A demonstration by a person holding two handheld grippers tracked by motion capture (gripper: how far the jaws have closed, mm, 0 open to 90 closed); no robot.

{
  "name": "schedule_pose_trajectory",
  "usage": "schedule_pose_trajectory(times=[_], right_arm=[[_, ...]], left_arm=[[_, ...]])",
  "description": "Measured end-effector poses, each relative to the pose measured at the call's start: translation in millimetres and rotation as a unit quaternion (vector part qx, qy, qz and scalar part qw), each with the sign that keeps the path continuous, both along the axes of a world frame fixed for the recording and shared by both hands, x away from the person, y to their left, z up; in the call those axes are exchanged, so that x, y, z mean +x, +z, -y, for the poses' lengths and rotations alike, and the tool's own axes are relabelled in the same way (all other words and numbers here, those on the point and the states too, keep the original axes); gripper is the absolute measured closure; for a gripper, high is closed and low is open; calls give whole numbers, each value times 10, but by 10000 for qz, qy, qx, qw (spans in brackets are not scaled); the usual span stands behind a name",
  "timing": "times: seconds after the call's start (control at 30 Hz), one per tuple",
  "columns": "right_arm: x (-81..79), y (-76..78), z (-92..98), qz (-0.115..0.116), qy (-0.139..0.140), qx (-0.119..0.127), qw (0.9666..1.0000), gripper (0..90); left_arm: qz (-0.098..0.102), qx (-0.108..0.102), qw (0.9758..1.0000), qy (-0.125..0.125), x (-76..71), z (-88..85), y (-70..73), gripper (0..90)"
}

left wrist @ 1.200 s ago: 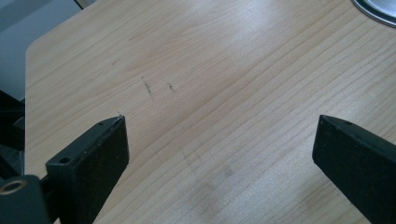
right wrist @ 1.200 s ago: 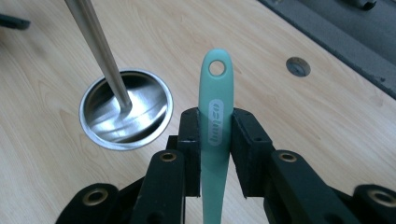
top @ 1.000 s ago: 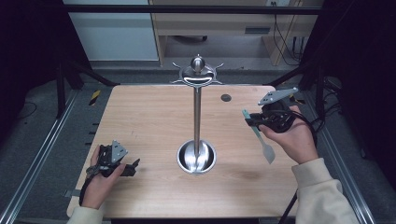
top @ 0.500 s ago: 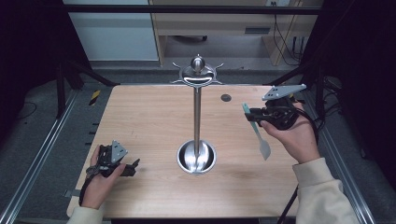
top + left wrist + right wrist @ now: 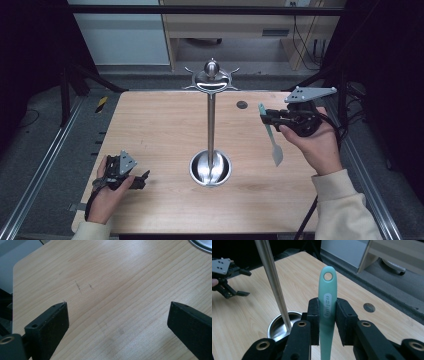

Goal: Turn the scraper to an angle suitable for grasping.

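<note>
A steel stand rises from a round base at the table's middle, its pole topped by a ring of hooks. To its right, above the table, my right gripper is shut on the handle of a teal utensil whose pale blade hangs down. In the right gripper view the jaws clamp the teal handle below its hanging hole, with the pole and base to the left. My left gripper rests open at the table's front left, with bare wood between its jaws.
A small round hole sits in the wooden table behind the right gripper. Metal frame rails run along both table sides. A yellow-handled tool lies off the far left corner.
My right gripper has risen a little with the teal utensil, and the blade now hangs slightly nearer the pole. The left gripper has stayed put.
</note>
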State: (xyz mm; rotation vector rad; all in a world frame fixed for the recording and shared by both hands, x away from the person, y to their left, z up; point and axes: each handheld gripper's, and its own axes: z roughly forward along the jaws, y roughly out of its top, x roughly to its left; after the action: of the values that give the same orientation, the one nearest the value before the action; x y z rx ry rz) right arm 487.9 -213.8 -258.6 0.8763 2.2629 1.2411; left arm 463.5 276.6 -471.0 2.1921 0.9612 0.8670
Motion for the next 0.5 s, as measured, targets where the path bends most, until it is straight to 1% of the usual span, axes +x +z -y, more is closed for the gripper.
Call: schedule_pose_trajectory(times=[0.1, 0.13, 0.2, 0.37, 0.5], right_arm=[[-14, 16, -4, 23, 13, 58, 10000, 745], [-30, 35, -7, 83, 22, 87, 9999, 745], [-48, 56, -16, 111, 50, 140, 9998, 745], [-72, 103, -45, 188, 88, 168, 9996, 745], [-78, 145, -72, 240, 114, 244, 9994, 745]], left_arm=[[-1, 4, 10000, -3, 0, 1, 0, 35], [10, 4, 10000, 3, 0, 2, -1, 35], [-6, 10, 10000, -3, -1, 1, 1, 35], [12, 1, 10000, 7, -5, 0, -2, 35], [5, 6, 10000, 6, -3, -3, -3, 35]])
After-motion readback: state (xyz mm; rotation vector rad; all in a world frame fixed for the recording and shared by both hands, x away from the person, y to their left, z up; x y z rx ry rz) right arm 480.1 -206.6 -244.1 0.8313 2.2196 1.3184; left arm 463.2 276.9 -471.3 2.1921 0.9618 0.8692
